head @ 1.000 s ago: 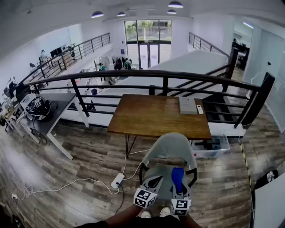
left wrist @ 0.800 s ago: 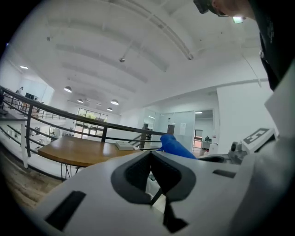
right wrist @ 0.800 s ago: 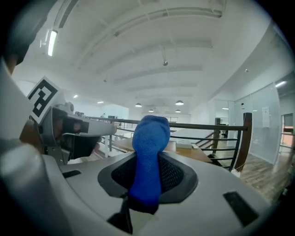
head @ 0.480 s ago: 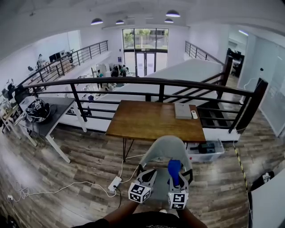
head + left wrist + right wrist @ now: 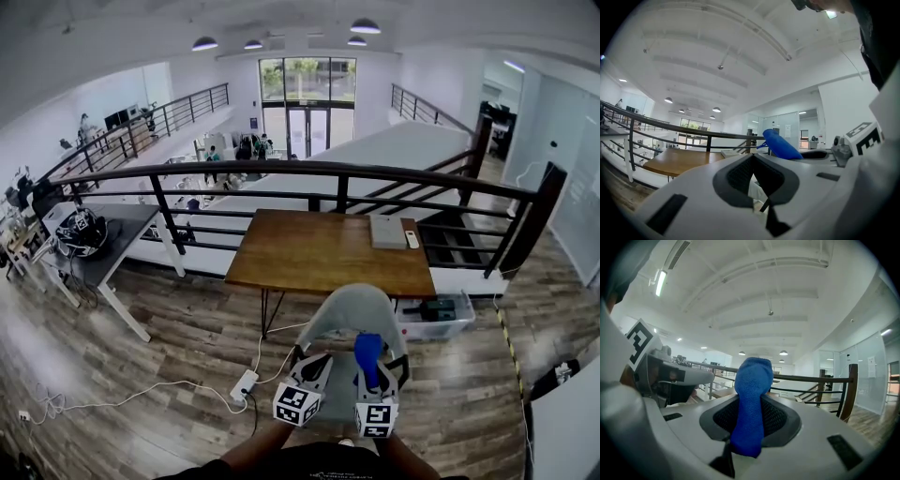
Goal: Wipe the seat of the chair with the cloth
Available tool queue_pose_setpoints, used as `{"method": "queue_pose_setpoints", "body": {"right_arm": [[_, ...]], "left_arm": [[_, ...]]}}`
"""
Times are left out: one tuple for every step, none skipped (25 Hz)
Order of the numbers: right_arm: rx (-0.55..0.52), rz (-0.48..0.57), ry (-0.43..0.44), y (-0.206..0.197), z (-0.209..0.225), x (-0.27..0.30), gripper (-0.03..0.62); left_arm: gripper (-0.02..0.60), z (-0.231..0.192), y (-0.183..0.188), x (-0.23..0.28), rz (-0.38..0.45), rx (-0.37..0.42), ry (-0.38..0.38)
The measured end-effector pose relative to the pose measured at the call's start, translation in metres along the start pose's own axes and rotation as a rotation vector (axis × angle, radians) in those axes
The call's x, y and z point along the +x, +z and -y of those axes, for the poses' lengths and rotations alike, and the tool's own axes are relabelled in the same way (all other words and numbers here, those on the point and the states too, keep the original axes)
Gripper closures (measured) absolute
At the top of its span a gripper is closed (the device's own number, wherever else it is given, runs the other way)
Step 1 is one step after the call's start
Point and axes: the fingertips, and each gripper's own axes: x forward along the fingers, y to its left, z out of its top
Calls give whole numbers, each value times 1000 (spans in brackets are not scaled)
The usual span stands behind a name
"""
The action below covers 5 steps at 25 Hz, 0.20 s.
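While cloth (image 5: pixel 367 354) sits pinched in right gripper (image 5: pixel 371 377), wiping hasn't kicked off yet imo.

- Head view: both grippers hover over chair (image 5: pixel 357 313), which is pulled up near wooden worktop (image 5: pixel 319 251). Cloth pokes upward, looks clear of seat. Left gripper (image 5: pixel 315 367) sits just beside it.
- Left gripper view: jaws together, nothing between. Blue cloth off to right.
- Right gripper view: jaws clamped on cloth, bunched end sticking out past them.
- Still to do: get cloth down, wipe whole seat.
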Motion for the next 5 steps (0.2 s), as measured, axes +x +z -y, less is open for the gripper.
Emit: {"method": "queue_pose_setpoints", "body": {"right_arm": [[0, 0, 1, -1, 1, 1, 476], [-1, 1, 3, -2, 2, 3, 476], [0, 1, 5, -3, 2, 4, 475], [0, 1, 6, -4, 3, 5, 476], [0, -1, 7, -6, 4, 7, 474]], "left_arm": [[580, 0, -1, 2, -1, 0, 1], [580, -1, -2, 3, -2, 1, 1], [580, -1, -4, 5, -4, 2, 2], [580, -2, -5, 6, -5, 2, 1], [580, -2, -6, 8, -6, 1, 1]]}}
